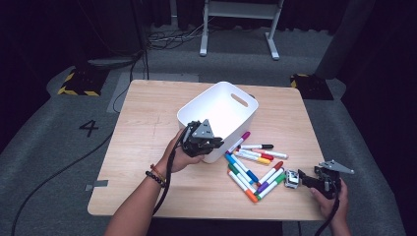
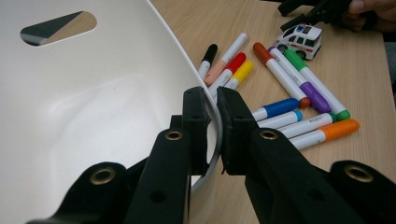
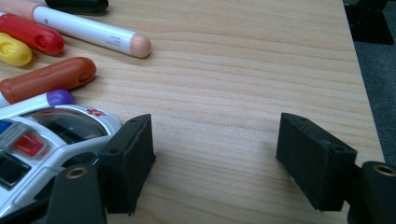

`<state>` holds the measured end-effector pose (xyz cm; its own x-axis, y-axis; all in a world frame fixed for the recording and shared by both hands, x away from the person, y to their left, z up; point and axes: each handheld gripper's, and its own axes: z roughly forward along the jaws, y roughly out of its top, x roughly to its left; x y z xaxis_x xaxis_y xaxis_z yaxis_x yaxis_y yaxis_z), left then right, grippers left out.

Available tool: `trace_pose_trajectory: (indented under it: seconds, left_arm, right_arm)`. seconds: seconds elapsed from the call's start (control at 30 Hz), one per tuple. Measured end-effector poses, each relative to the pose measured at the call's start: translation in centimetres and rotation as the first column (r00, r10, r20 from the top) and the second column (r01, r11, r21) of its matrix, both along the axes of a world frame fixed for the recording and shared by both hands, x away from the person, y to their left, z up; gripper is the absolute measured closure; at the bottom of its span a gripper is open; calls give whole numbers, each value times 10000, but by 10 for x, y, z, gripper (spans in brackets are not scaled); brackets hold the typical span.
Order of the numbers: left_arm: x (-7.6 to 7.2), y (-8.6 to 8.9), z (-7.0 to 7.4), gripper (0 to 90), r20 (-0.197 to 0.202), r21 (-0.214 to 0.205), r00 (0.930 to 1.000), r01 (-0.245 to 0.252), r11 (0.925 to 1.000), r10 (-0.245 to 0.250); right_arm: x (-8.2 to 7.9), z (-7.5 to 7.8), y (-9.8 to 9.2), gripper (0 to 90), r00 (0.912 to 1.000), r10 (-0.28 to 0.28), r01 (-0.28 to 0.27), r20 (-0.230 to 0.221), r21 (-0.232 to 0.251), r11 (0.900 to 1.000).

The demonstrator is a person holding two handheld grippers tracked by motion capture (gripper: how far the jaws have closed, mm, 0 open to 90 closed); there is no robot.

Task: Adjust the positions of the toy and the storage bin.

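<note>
My left tongs (image 2: 212, 135) are clenched on the rim of the white bin (image 1: 216, 110), one pad inside the wall and one outside, at the bin's near corner. In the high view that grip sits at about 7 o'clock on the bin, which stands slightly askew near the middle of the surface (image 1: 147, 147) with its handle slot at the far end.

My right tongs (image 3: 215, 158) are released, jaws spread wide and hovering low over bare wood with nothing between the pads. The toy ambulance (image 3: 51, 140) lies just outside the left-hand jaw in the right gripper view, touching or nearly touching it; I cannot tell which.

What the next move turns on, as I judge it: the markers (image 1: 253, 167) lie in a loose fan at about 4 o'clock from the bin, just beside its near wall, between my two hands. Their long axes mostly run slantwise from near-left toward far-right or crosswise to that. The right tongs are nearer the markers' outer ends, at 3 o'clock of the pile; the left is busy steadying the bin.
</note>
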<state>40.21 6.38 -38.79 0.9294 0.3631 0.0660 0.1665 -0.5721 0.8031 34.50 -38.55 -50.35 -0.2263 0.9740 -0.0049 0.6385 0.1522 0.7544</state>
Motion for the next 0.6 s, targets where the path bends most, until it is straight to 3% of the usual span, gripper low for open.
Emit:
trace_pose_trajectory:
  seconds: [0.23,0.3,0.4,0.5,0.6]
  left_arm:
    - [-6,-2,-1,801,30,-107,10000,19,9999,-19]
    - [-9,-1,-1,686,24,-212,9999,-149,9997,149]
    - [-11,0,1,591,136,-259,9997,-200,9995,203]
    - [-13,6,7,500,207,-582,9979,-594,9965,607]
    - [-14,9,9,345,208,-694,9944,-1018,9924,1035]
  right_arm:
    - [0,0,0,275,10000,11,-11,-9,-3,10000]
    - [0,0,0,275,10000,7,-7,-3,-23,10000]
    - [0,0,0,275,10000,10,-10,-11,-14,10000]
    - [0,0,0,274,10000,11,-11,-13,-21,10000]
    - [0,0,0,274,10000,7,-7,-20,-6,10000]
